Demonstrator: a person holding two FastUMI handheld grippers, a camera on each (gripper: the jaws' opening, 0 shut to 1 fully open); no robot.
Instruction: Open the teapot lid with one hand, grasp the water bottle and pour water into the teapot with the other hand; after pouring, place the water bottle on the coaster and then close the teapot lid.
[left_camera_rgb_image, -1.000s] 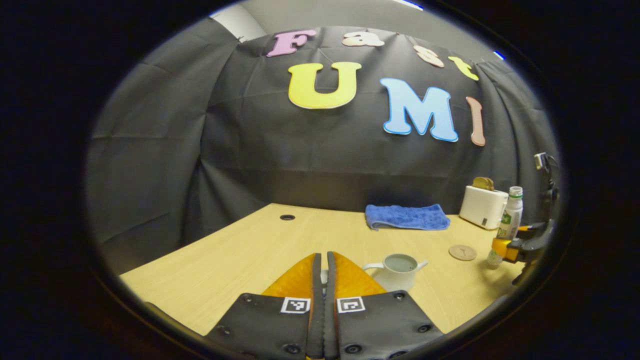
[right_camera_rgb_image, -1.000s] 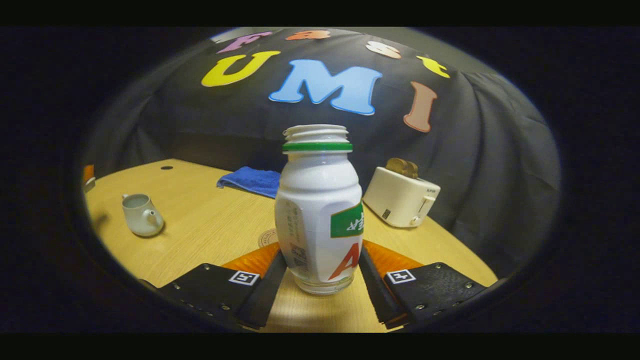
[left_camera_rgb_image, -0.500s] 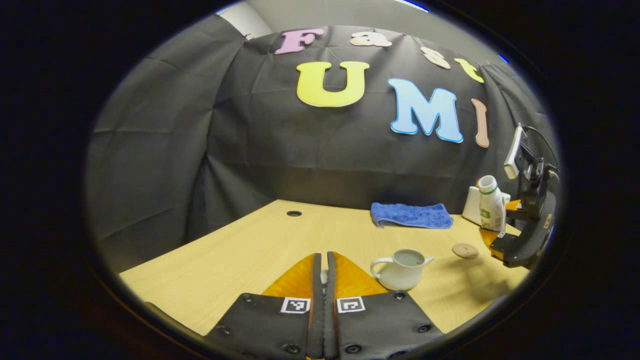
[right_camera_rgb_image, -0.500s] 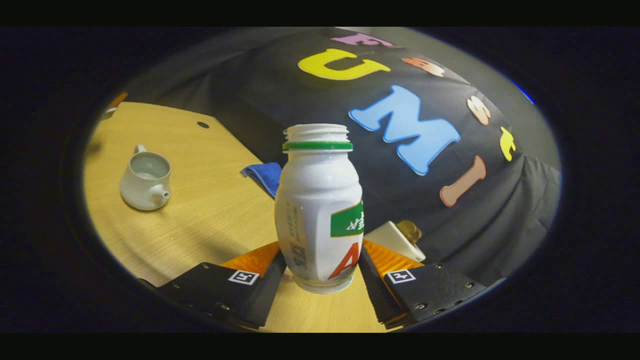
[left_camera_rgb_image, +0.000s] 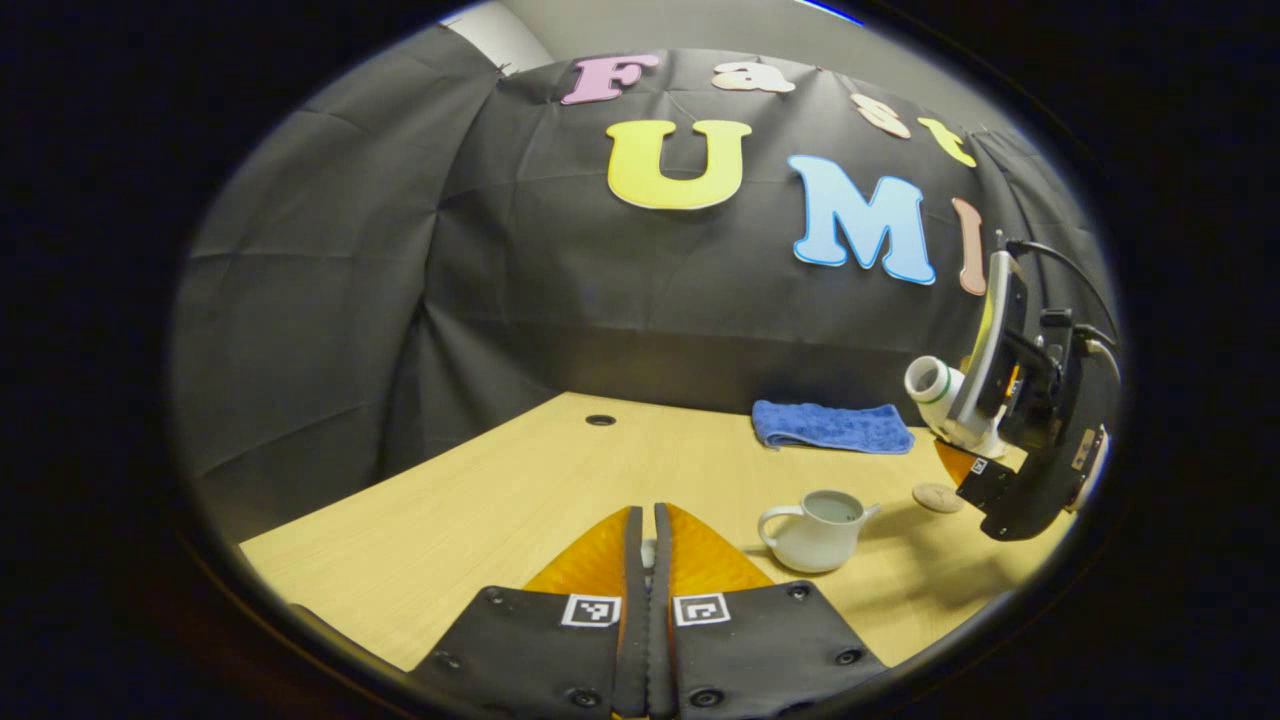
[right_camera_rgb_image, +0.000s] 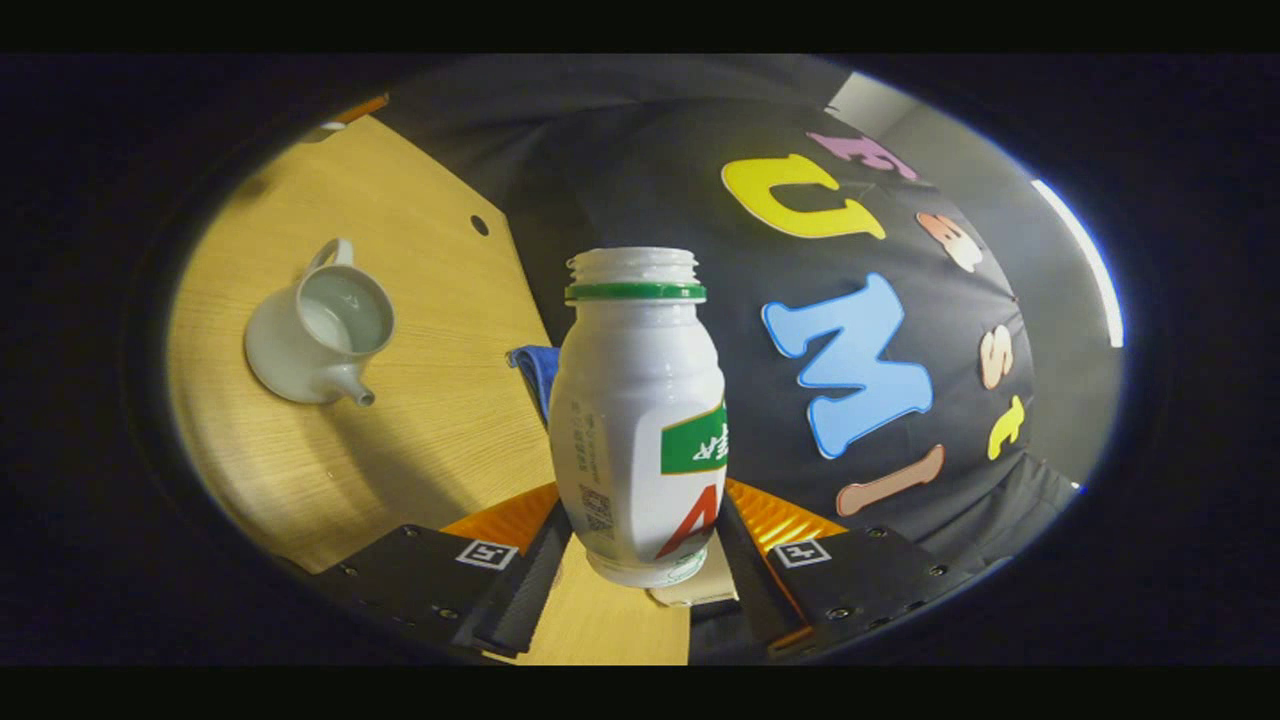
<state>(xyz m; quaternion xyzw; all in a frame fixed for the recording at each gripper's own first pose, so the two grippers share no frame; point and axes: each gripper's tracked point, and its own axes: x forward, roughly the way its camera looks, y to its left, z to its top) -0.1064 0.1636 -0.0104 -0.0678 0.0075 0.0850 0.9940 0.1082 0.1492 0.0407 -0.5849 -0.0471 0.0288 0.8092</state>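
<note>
Lid: already off, the teapot (left_camera_rgb_image: 815, 532) sits open on the surface (left_camera_rgb_image: 480, 510), looks like a bit of water in it but hard to say how much.
Bottle: the water bottle (right_camera_rgb_image: 640, 420) is up in the air, uncapped and tipped over toward the teapot, mouth not above it yet I'd say.
Left to do: the pour itself (or most of it), then bottle onto the coaster (left_camera_rgb_image: 938, 497), then lid back on.
Right gripper (right_camera_rgb_image: 640, 560): fingers about a bottle-width apart, one pressed on each side of the bottle's lower body, solid hold.
Left gripper (left_camera_rgb_image: 648, 560): fingers pretty much closed, tiny slit between them, something small and pale pinched in there, my guess is the lid's knob but can't really tell.
Coaster: just past the teapot, near the blue towel (left_camera_rgb_image: 830, 427), nothing on it.
</note>
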